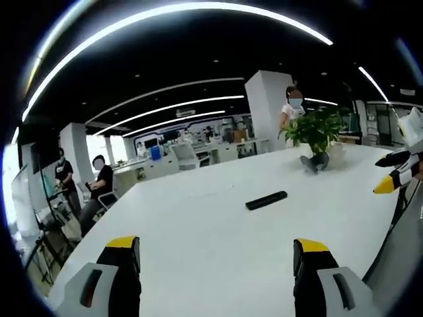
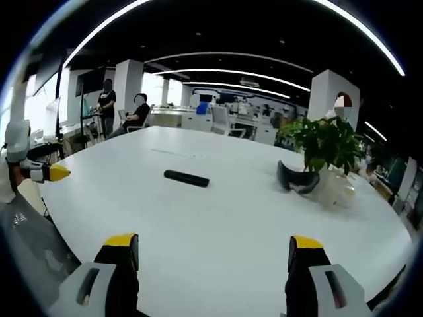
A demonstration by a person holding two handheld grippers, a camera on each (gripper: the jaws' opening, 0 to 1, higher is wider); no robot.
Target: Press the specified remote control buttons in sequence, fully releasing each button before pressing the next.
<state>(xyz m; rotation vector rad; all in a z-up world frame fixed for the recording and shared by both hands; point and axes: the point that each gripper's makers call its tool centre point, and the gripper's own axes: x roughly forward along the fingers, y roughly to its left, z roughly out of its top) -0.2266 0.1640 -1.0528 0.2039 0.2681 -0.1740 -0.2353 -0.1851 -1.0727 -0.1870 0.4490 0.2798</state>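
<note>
Yellow-tipped jaws of the left gripper [image 1: 217, 254] and right gripper [image 2: 215, 251] stand spread, holding nothing, over a broad white table [image 2: 218, 218] in an open office. Mid-table lies the black remote [image 2: 186, 178], bare surface all round. Beyond it, near the far edge, stand a plant [image 2: 325, 144] and dark goggles [image 2: 297, 179].

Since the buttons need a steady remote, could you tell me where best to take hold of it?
Grip the remote across its narrow width near one end, coming from above. It lies flat on the white table, a long slim bar with bare table around it. Both tools are open and well short of it.
</note>
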